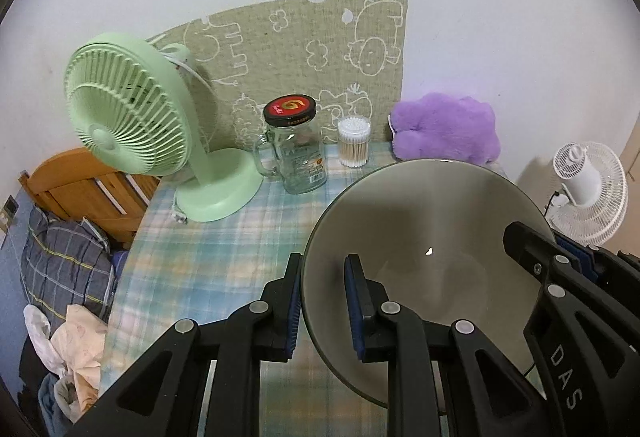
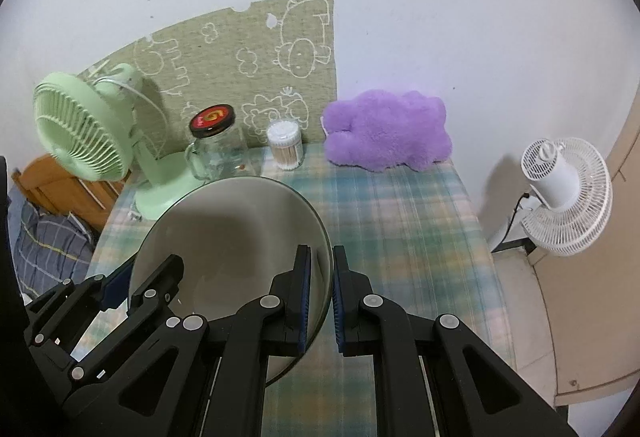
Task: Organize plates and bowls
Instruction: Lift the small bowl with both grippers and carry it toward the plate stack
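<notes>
Grey bowl (image 1: 432, 257) held over plaid tablecloth (image 2: 400, 237), in front of glass jar (image 1: 294, 153). Left gripper (image 1: 326, 307) and right gripper (image 2: 320, 297) each straddling opposite rim, full contact unclear. Best lowered level, both sides together.
</notes>
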Motion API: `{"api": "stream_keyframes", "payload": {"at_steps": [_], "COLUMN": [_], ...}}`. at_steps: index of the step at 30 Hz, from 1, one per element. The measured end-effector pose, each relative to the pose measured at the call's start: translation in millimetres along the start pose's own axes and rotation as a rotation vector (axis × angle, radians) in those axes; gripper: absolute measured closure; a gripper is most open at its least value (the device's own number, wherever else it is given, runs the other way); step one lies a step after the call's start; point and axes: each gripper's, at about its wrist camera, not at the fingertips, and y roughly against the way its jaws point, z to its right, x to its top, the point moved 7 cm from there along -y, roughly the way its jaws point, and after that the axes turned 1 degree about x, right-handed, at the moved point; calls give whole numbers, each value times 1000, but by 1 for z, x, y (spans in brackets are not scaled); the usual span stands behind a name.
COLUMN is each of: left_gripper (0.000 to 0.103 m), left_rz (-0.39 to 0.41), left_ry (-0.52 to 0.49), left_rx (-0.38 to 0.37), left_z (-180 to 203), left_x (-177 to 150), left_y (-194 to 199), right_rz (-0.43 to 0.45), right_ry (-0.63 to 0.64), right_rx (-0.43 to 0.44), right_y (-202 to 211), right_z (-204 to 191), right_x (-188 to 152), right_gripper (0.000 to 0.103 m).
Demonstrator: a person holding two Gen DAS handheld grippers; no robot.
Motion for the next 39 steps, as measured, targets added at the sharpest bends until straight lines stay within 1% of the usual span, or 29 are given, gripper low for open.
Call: {"api": "stream_keyframes", "payload": {"at_steps": [8, 12, 23, 28, 32, 39], "left_gripper": [85, 85, 85, 85, 85, 85], "left_rz": [2, 11, 0, -15, -50, -81], "left_ry": [14, 10, 1, -8, -12, -24], "left_rx": [-49, -46, -60, -67, -85, -96], "left_z": [-11, -19, -39, -45, -48, -46], "left_x": [-27, -42, -96, -119, -141, -171], "left_y": [32, 47, 79, 85, 87, 86], "right_rz": [16, 16, 3, -9, -31, -74], "right_ry": [0, 7, 2, -6, -8, -26], "right_rx": [-31, -34, -45, -48, -57, -78], "right_y": [41, 57, 92, 100, 102, 102], "right_z": [-16, -26, -51, -58, -62, -63], "right_x": [-29, -46, -102, -128, -148, -182], "right_gripper": [90, 90, 90, 90, 90, 90]}}
